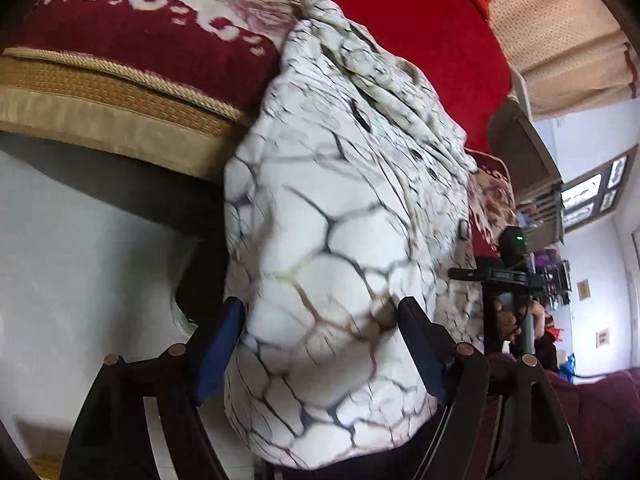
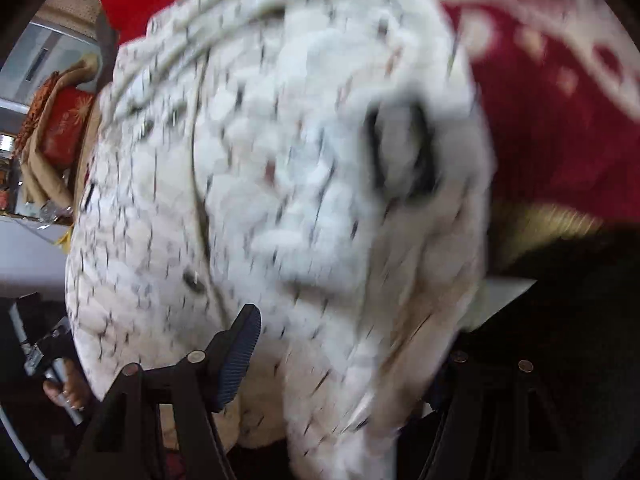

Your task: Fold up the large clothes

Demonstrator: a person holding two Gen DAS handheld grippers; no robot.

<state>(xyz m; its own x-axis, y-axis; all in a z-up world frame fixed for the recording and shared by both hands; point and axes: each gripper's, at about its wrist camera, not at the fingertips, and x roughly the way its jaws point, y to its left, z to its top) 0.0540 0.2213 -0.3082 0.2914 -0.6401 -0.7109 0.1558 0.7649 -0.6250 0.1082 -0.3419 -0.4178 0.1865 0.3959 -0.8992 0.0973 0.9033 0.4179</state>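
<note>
A white quilted jacket (image 1: 320, 220) with a dark crack-like print hangs bunched in front of a red sofa. My left gripper (image 1: 320, 320) is shut on a thick fold of it, and the blue pads (image 1: 222, 344) press in from both sides. In the right wrist view the same jacket (image 2: 280, 160) is blurred and shows a button and a seam. My right gripper (image 2: 348, 332) is shut on its bulk; the left finger (image 2: 240, 348) shows, and the cloth covers the other. Each view catches the other gripper (image 1: 504, 276) (image 2: 44, 352) in a person's hand (image 2: 68, 392).
A red cushion (image 1: 132, 40) with a cream pattern and gold trim lies to the left of the jacket, with the red sofa back (image 1: 400, 12) behind. Pale floor (image 1: 80, 248) shows below the cushion. A beige curtain (image 1: 560, 40) and a window are at the far right.
</note>
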